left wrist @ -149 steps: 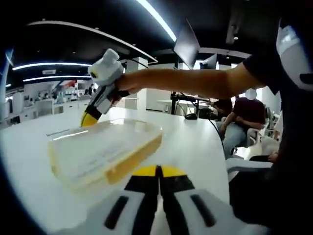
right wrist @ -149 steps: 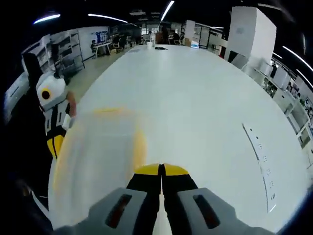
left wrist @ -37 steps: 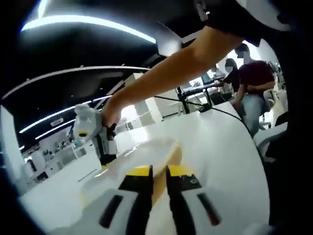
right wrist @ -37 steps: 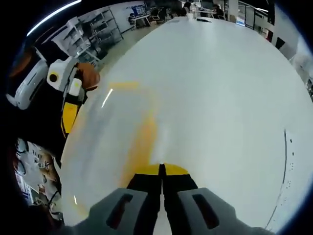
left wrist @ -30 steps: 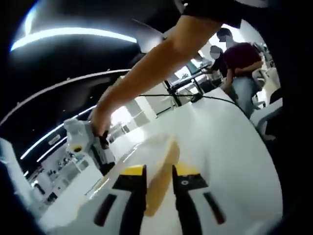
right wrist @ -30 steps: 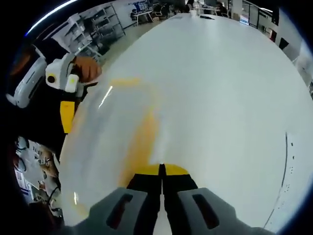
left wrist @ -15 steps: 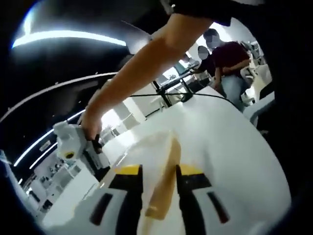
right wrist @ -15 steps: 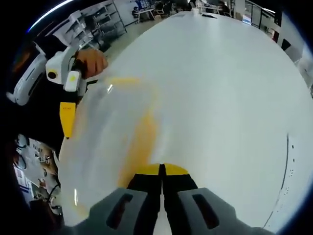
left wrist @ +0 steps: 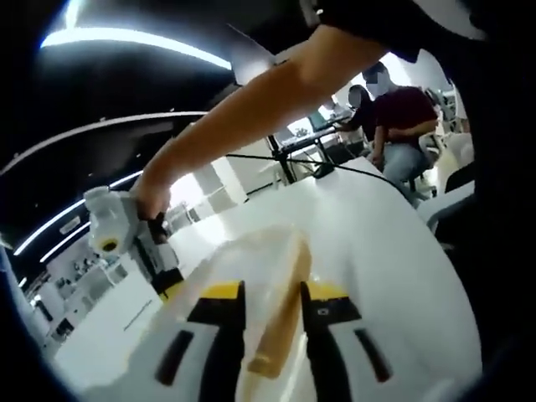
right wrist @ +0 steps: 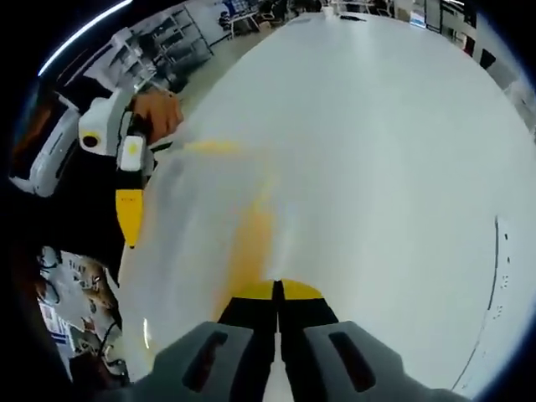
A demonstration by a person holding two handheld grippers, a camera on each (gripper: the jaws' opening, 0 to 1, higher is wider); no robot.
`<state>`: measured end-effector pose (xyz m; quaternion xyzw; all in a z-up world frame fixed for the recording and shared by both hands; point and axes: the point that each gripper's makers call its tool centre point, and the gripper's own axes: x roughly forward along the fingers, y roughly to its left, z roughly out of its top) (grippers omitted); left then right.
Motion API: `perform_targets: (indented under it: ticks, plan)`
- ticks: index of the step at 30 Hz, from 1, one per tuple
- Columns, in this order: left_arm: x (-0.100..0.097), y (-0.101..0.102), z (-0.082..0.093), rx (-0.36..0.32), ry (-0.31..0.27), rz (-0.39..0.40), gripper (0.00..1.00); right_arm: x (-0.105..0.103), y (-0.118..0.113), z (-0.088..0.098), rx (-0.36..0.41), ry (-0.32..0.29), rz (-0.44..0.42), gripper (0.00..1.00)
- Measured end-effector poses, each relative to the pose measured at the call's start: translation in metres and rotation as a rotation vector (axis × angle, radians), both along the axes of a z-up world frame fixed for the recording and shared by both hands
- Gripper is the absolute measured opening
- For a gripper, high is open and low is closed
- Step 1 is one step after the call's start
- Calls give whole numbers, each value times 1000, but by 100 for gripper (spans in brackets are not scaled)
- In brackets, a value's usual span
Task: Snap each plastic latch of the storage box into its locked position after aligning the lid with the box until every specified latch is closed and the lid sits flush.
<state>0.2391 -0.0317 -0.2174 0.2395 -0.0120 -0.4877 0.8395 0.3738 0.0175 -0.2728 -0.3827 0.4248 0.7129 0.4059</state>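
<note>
No readable brand or label anywhere, too blurry. Big white table in an open office, strip lights overhead, shelving at the far side, people seated in the background. Clear storage box with yellow latch lying on the table. Left gripper spread, jaws either side of that latch edge. Right gripper pressed together at the box's near edge.

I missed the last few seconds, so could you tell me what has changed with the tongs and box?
The left tongs opened from shut and now straddle the storage box's yellow latch edge. The right tongs stayed shut against the box, on the white table.
</note>
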Motion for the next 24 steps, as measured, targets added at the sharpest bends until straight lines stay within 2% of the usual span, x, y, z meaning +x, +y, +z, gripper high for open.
perform_targets:
  ticks: [1, 2, 6, 7, 8, 12, 15, 16, 21, 24]
  plan:
    - [0, 0, 0, -10, 7, 0, 25, 1, 0, 0, -2, 4, -4, 0]
    - [-2, -3, 2, -64, 46, 2, 24, 0, 0, 0, -4, 13, -3, 0]
    - [-4, -6, 5, -139, 93, -6, 20, 0, 0, -1, -9, 32, -3, 0]
    - [-2, -5, 7, -157, 122, -9, 20, -3, 0, -4, -30, 74, -15, 0]
    - [1, -3, 8, -176, 152, -13, 20, -4, 0, -4, -33, 74, -15, 0]
    - [0, -3, 10, -179, 149, -13, 19, -5, -1, -2, -52, 94, -16, 0]
    - [1, -3, 11, -180, 172, -10, 19, -7, -2, -3, -64, 89, -21, 0]
    - [-2, -2, 7, -179, 170, -13, 19, -8, -2, -2, -64, 88, -19, 0]
    - [-2, -2, 6, -173, 170, -10, 19, -10, -1, -3, -79, 31, 12, 0]
    - [-2, -1, 8, -171, 174, -9, 19, -12, -2, -5, -91, 13, -1, 0]
